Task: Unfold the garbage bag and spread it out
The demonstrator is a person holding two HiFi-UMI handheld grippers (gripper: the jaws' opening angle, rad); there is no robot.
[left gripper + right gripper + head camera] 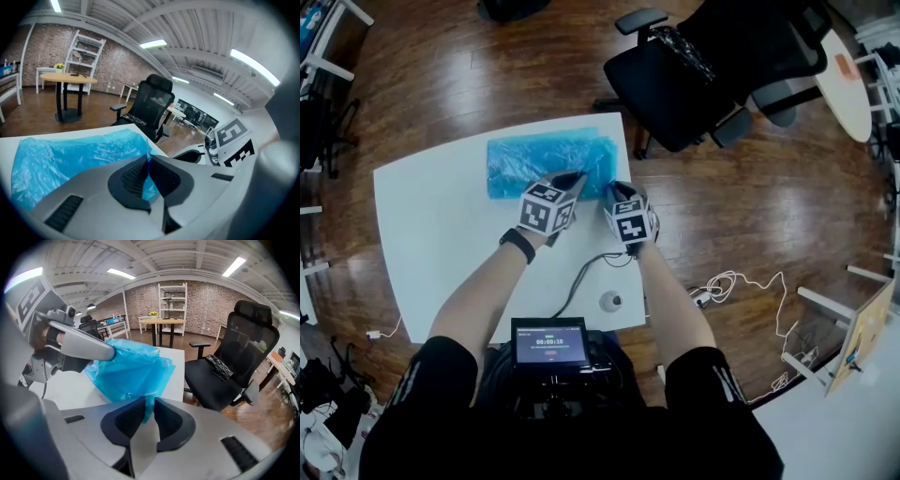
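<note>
L tool (577, 178) & R tool (614, 190), side by side, each pinch bag (539, 161) at rt end; its length runs left along desk (422, 225).

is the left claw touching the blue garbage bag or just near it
Touching. The left gripper view shows the left claw shut, with a fold of the garbage bag pinched between its pads.
</note>
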